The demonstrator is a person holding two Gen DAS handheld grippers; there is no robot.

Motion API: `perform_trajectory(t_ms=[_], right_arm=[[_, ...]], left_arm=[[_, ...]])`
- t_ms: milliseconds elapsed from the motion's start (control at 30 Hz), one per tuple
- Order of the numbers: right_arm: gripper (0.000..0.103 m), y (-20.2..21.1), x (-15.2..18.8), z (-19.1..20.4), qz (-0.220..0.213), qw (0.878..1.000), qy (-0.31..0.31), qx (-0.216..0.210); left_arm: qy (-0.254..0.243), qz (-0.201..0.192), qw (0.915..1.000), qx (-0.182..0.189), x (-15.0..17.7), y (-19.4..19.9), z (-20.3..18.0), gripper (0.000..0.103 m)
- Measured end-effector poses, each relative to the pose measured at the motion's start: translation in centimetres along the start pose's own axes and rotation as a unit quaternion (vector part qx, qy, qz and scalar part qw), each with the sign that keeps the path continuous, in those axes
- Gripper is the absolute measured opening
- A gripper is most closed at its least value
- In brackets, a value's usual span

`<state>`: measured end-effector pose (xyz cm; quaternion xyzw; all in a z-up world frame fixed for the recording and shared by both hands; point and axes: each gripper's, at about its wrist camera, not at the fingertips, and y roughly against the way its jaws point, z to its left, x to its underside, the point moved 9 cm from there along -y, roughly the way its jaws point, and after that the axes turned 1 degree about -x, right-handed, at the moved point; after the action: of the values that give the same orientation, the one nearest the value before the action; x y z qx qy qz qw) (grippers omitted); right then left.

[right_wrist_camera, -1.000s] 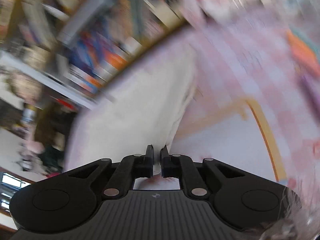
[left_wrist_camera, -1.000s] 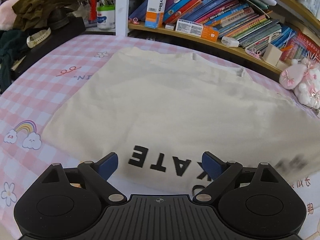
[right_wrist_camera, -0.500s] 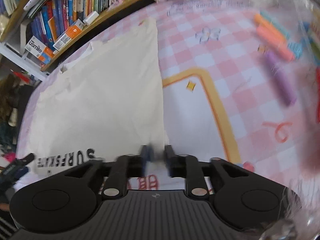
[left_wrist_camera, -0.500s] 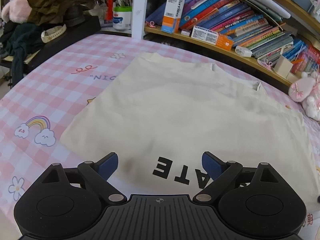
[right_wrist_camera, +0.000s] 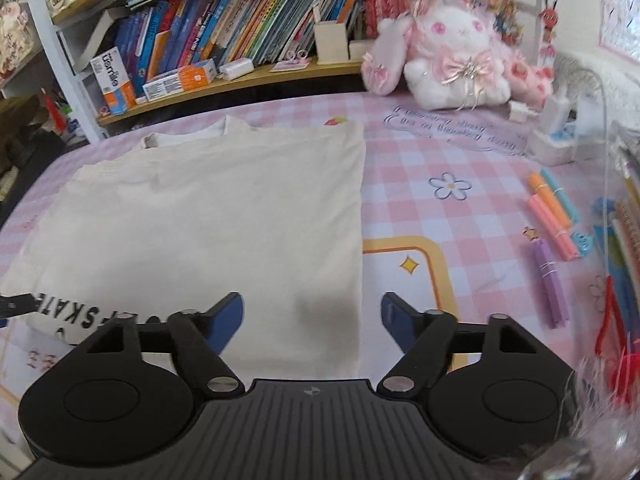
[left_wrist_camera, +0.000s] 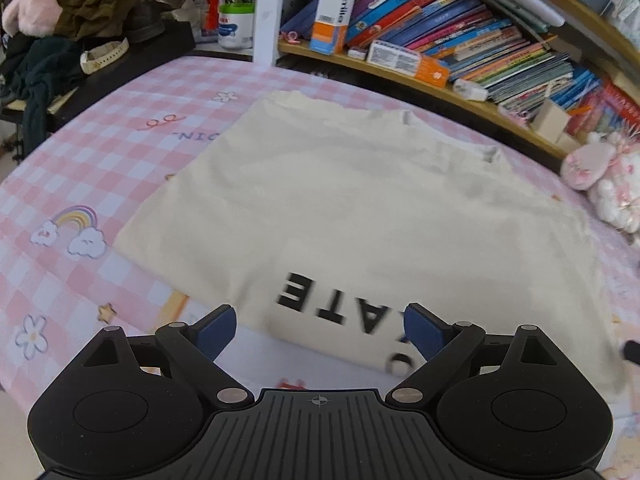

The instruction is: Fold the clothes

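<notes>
One cream shirt (left_wrist_camera: pixel 360 200) lies flat on the pink checked sheet (left_wrist_camera: pixel 80 160), filling the middle of both views, its black lettering at the near hem. One plush rabbit (right_wrist_camera: pixel 452 52) sits in the upper right of the right wrist view, before one shelf of books (right_wrist_camera: pixel 240 32). At the right edge lie a few bundles of pens (right_wrist_camera: pixel 552 208); the exact count is unclear.

The left gripper (left_wrist_camera: pixel 320 326) has its jaws wide, nothing between them; the lettered hem lies just beyond and between the blue pads (left_wrist_camera: pixel 216 330), whether touching I cannot tell.

The right gripper (right_wrist_camera: pixel 312 314) has just been opening and now stands wide, grasping nothing. The shirt's right edge runs down the frame between its fingers, cloth under the left pad, sheet under the right.
</notes>
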<state>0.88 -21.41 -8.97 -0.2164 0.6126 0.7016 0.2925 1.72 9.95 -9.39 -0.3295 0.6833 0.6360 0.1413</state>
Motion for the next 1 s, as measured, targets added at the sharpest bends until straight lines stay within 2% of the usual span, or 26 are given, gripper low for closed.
perform_trajectory(t_ms=[300, 533, 733, 833, 1000], right_arm=[[0.085, -0.6, 0.7, 1.7, 0.01, 1.0, 0.024, 0.006], [0.087, -1.1, 0.8, 4.3, 0.01, 0.999, 0.031, 0.012], [0.088, -2.0, 0.8, 8.1, 0.009, 0.999, 0.02, 0.026], [0.09, -1.9, 0.7, 11.1, -0.002, 0.999, 0.026, 0.033], [0.091, -2.4, 1.4, 15.8, -0.004, 0.998, 0.043, 0.041]], left_arm=[[-0.043, 0.017, 0.9987, 0.024, 1.0, -0.1, -2.5, 0.093], [-0.085, 0.017, 0.9952, 0.046, 0.7, -0.3, -2.4, 0.093], [-0.107, 0.022, 0.9912, 0.074, -0.6, -1.0, 0.1, 0.093], [-0.107, 0.011, 0.9907, 0.083, -2.6, -1.1, 2.5, 0.093], [-0.093, 0.021, 0.9909, 0.095, -4.5, -2.4, 6.3, 0.093]])
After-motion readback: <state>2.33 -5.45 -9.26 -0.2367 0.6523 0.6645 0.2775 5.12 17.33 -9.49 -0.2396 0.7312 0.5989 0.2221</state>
